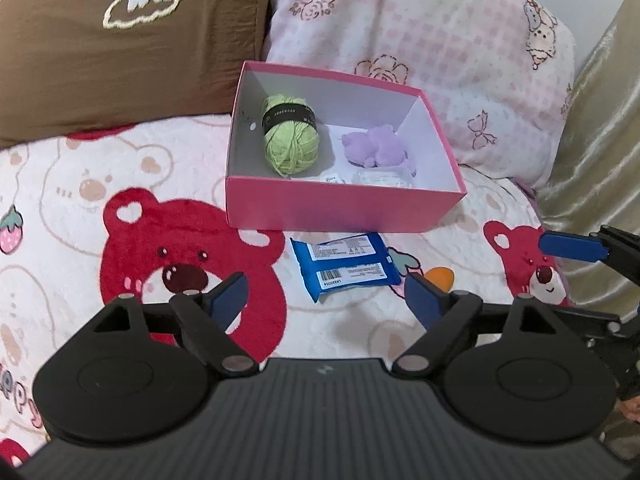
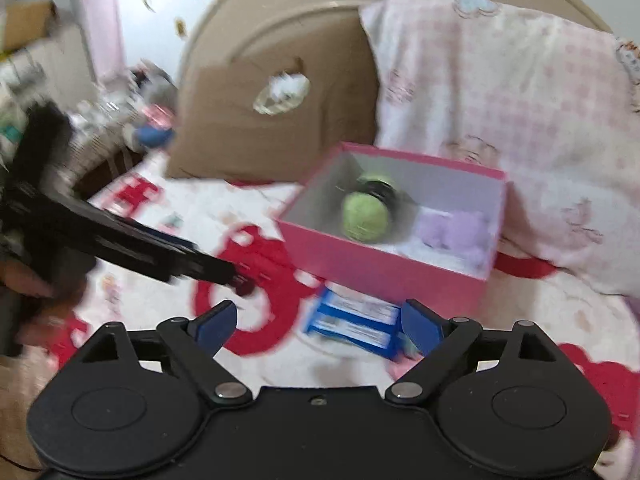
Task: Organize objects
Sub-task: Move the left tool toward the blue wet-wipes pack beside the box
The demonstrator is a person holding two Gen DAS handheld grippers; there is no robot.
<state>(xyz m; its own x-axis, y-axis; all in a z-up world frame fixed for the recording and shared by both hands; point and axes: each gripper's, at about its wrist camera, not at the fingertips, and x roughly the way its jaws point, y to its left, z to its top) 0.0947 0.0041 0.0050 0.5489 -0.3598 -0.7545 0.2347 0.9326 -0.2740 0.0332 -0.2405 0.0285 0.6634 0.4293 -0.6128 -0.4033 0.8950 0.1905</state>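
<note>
1. Lying on the bed blanket (image 1: 60,208) just before the pink box's (image 1: 344,208) near wall, the blue packet (image 1: 346,266) looks light, soft, crinkly.
2. Pinch across its short sides.
3. Left gripper (image 1: 326,298) and right gripper (image 2: 318,322) are both spread, empty.

A brown pillow (image 1: 132,44) with a stitched cloud leans beside a pink checked pillow (image 1: 420,52). Both rest on a blanket (image 1: 80,208) printed with red bears. A beige headboard (image 2: 280,12) stands behind.
</note>
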